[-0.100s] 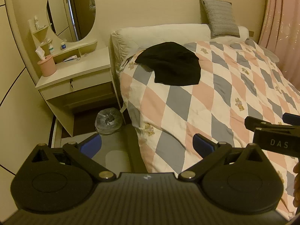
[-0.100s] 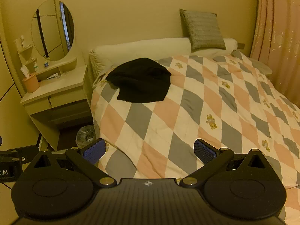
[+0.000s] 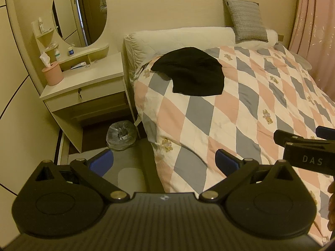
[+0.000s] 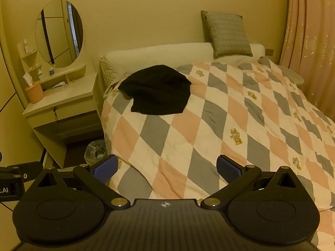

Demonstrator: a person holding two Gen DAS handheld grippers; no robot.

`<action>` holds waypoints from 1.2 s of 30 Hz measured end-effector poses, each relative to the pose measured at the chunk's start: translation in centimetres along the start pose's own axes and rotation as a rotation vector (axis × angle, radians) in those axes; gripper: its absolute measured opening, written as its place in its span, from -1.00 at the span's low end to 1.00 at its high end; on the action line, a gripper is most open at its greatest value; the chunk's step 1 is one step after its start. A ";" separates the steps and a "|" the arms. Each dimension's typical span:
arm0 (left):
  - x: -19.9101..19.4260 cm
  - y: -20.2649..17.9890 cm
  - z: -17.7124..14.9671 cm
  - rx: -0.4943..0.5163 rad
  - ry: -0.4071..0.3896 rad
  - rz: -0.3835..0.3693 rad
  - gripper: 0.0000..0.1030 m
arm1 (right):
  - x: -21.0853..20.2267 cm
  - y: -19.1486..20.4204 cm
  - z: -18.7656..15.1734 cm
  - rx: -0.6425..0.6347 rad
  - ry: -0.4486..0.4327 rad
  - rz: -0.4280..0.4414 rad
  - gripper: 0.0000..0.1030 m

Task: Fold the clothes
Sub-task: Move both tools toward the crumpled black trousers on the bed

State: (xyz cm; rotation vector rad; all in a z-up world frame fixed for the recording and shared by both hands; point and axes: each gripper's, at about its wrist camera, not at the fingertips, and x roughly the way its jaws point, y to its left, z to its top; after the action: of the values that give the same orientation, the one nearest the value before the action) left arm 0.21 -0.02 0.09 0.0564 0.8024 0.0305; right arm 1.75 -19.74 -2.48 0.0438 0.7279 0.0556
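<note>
A black garment (image 3: 190, 73) (image 4: 157, 91) lies crumpled near the head of the bed on a quilt (image 3: 240, 113) (image 4: 219, 125) of pink, grey and cream diamonds. My left gripper (image 3: 164, 163) is open over the bed's near left corner and the floor, far short of the garment, holding nothing. My right gripper (image 4: 166, 168) is open above the quilt's near edge, also empty and well away from the garment. The right gripper's body (image 3: 303, 148) shows at the right edge of the left wrist view.
A cream dressing table (image 3: 83, 83) with an oval mirror (image 3: 79, 12) and a pink tissue box (image 3: 52, 73) stands left of the bed. A lined waste bin (image 3: 121, 135) sits on the floor beside it. A grey cushion (image 4: 228, 33) leans at the headboard; pink curtains (image 4: 309, 41) hang right.
</note>
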 end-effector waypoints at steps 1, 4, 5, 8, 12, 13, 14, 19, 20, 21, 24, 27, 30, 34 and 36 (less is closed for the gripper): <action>0.0 0.0 0.1 0.002 0.001 0.001 0.99 | 0.0 0.0 0.0 0.000 0.000 -0.001 1.00; 0.1 0.0 0.2 0.007 0.004 0.004 0.99 | 0.1 0.0 0.0 0.002 -0.002 -0.004 1.00; 0.1 0.0 0.3 0.009 0.005 0.006 0.99 | 0.1 0.0 0.0 0.002 -0.002 -0.004 1.00; 0.0 -0.3 0.3 0.017 -0.001 0.013 0.99 | 0.2 0.0 0.0 0.003 -0.004 -0.007 1.00; -0.6 -0.3 -0.2 0.022 -0.020 0.013 0.99 | -0.2 0.4 0.2 0.006 -0.007 -0.008 1.00; -0.6 -0.3 -0.2 0.022 -0.021 0.013 0.99 | -0.3 0.1 0.2 0.008 -0.007 -0.007 1.00; -0.7 -0.4 -0.1 0.022 -0.023 0.012 0.99 | -0.4 -0.1 0.2 0.009 -0.007 -0.007 1.00; -0.7 0.1 -0.1 0.024 -0.019 -0.002 0.99 | -0.7 0.0 0.3 0.016 -0.010 -0.008 1.00; -0.7 0.1 0.0 0.024 -0.019 -0.005 0.99 | -0.7 -0.1 0.3 0.018 -0.011 -0.009 1.00; -0.7 0.1 0.0 0.025 -0.018 -0.009 0.99 | -0.8 -0.1 0.3 0.019 -0.011 -0.009 1.00; -0.5 0.2 0.1 0.025 -0.014 -0.014 0.99 | -0.8 -0.1 0.5 0.026 -0.012 -0.012 1.00; -0.3 0.3 0.2 0.022 -0.011 -0.018 0.99 | -0.6 -0.2 0.5 0.031 -0.010 -0.011 1.00; -0.1 0.4 0.2 0.021 -0.007 -0.025 0.99 | -0.6 -0.2 0.7 0.029 -0.013 -0.013 1.00; 0.5 0.4 0.2 0.020 0.010 -0.045 0.99 | -0.3 0.0 -0.5 0.027 -0.020 -0.014 1.00; 1.1 0.5 0.2 0.018 0.022 -0.050 0.99 | 0.0 0.0 -0.3 0.030 -0.016 -0.012 1.00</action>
State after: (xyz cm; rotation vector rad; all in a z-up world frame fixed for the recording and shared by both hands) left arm 1.12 0.53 -0.53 0.0527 0.8257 -0.0234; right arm 1.54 -19.73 -2.74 0.0681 0.7133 0.0329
